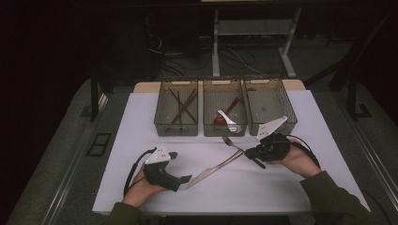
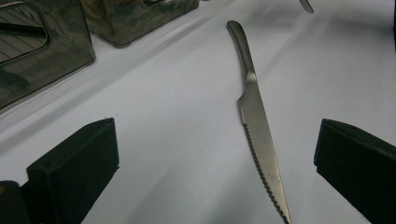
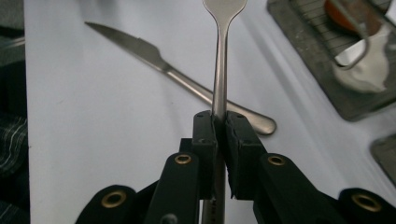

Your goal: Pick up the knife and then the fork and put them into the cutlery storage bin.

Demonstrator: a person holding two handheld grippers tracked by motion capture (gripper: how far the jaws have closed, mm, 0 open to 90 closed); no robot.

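The left gripper (image 1: pixel 184 178) rests low on the white bench (image 1: pixel 141 187), held in the person's left hand (image 1: pixel 141 187), and its jaws stand wide apart with nothing between the pads. Just ahead of it, off to its right, lies a knife (image 1: pixel 213 169) flat on the bench. In the left gripper view the knife (image 2: pixel 257 121) runs away from the jaws, serrated blade nearest and handle farthest, lying between the two black pads without touching either.

Farther right, the knife's handle end reaches toward the right gripper (image 1: pixel 248 153), which the right hand (image 1: pixel 298 161) holds a little above the bench. This gripper is clamped on the handle of a spoon (image 1: pixel 231 143). In the right gripper view the spoon (image 3: pixel 220 70) stands straight out from the closed pads, its handle pinched between them, and its wider end runs off the top of that view. The knife (image 3: pixel 177 77) lies crosswise beneath it.

Beyond both grippers stand three clear bins in a row. The left bin (image 1: pixel 176 127) holds chopsticks (image 1: pixel 183 107), the middle bin (image 1: pixel 225 130) holds a white spoon (image 1: pixel 227 119) and a reddish-brown one, and the right bin (image 1: pixel 287 112) sits just beyond the right gripper.
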